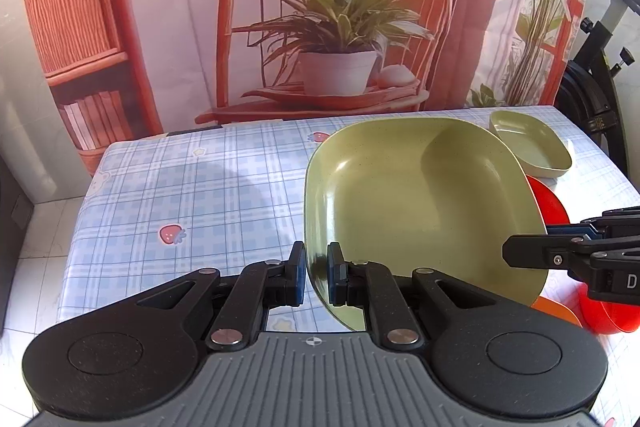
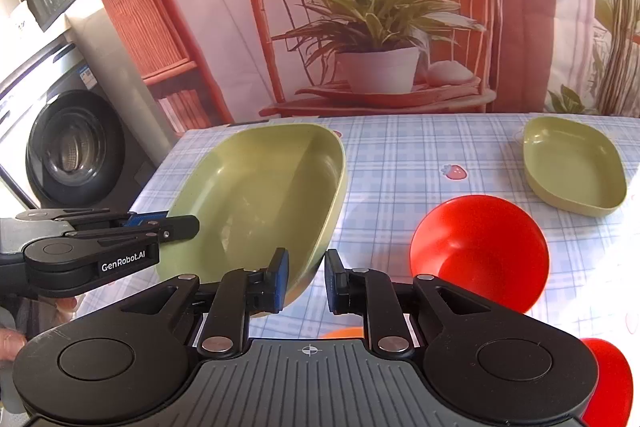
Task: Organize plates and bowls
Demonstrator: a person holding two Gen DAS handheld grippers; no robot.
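A large green square plate [image 1: 420,203] hangs tilted above the checked tablecloth [image 1: 180,187]. My left gripper [image 1: 316,275] is shut on the plate's near left rim; in the right wrist view the left gripper [image 2: 176,221] shows at that same edge. On the opposite side, my right gripper [image 2: 306,279] straddles the green plate's [image 2: 256,195] rim. The rim lies against one pad and a gap shows before the other. From the left wrist view the right gripper [image 1: 536,239] sits at the plate's right edge.
A smaller green dish [image 2: 576,167] rests at the far right of the table. One red bowl [image 2: 480,251] lies just right of the plate, another red bowl [image 2: 612,379] nearer me, with an orange dish [image 2: 344,333] partly hidden. A washing machine [image 2: 76,155] stands left.
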